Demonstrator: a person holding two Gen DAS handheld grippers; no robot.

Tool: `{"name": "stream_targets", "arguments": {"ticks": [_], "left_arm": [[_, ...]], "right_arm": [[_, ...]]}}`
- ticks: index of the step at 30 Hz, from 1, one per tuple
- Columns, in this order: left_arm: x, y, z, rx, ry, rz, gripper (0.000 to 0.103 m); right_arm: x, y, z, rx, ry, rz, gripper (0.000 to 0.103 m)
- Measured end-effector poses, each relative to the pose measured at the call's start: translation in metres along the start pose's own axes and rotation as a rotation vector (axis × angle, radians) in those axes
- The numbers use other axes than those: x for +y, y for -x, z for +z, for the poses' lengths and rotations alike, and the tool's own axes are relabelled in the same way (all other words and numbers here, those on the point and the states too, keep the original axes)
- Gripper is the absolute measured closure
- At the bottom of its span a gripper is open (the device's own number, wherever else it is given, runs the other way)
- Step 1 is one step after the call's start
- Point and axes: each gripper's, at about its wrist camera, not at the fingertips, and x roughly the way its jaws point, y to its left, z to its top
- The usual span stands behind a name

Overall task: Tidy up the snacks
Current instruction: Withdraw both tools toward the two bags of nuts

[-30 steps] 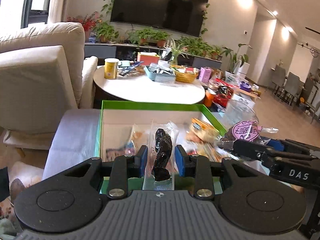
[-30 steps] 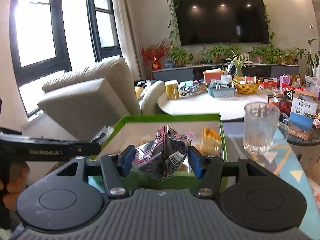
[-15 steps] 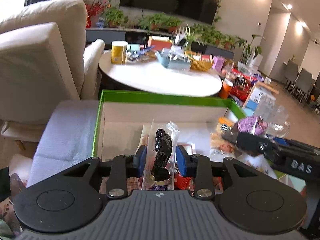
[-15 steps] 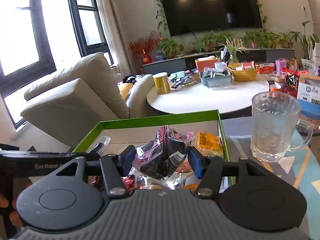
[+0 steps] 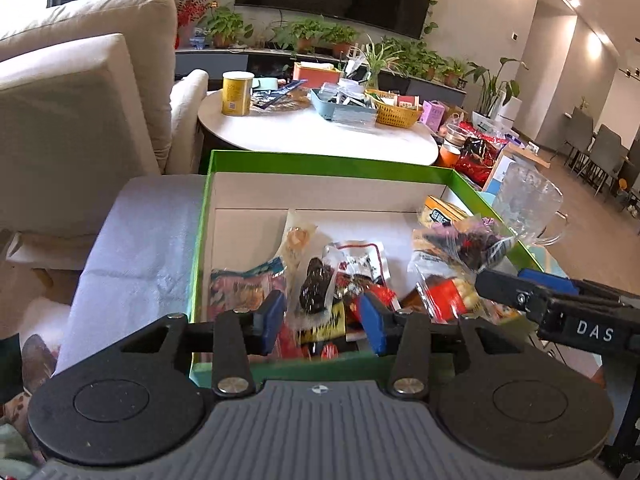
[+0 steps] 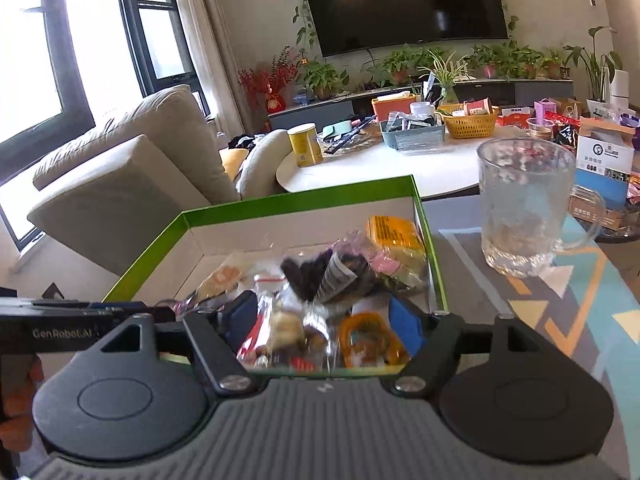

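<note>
A green-rimmed cardboard box holds several snack packets. My left gripper is open over the box's near edge; the clear packet with a dark snack lies free on the pile between its fingers. My right gripper is open too; the pink crinkled packet of dark snacks lies in the box just beyond its fingers, and also shows in the left wrist view. An orange packet lies in the box's far right corner.
A glass mug stands right of the box on a patterned mat. A pale cloth lies left of the box. A beige armchair stands at left. A white round table with clutter is behind.
Both grippers lowered toward the box and opened. The left let go of the clear dark-snack packet and the right let go of the pink packet; both now lie in the box.
</note>
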Motion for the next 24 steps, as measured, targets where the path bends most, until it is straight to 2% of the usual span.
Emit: {"name": "stream_targets", "arguments": {"ticks": [6, 11, 15, 19, 24], "left_arm": [[-0.008, 0.044, -0.021, -0.073, -0.019, 0.016, 0.059], [-0.015, 0.072, -0.053, -0.017, 0.042, -0.074, 0.056], [-0.030, 0.078, -0.089, 0.059, 0.023, -0.137, 0.055], [-0.041, 0.078, -0.108, 0.126, 0.013, -0.153, 0.055], [-0.046, 0.088, -0.116, 0.134, -0.001, -0.177, 0.054]], "right_arm": [[0.003, 0.029, -0.010, -0.051, 0.052, -0.010, 0.053], [0.003, 0.055, -0.018, -0.054, 0.052, 0.005, 0.053], [0.003, 0.069, -0.031, -0.030, 0.075, -0.009, 0.053], [0.004, 0.080, -0.045, 0.001, 0.098, -0.029, 0.053], [0.004, 0.095, -0.060, 0.017, 0.109, -0.037, 0.053]]}}
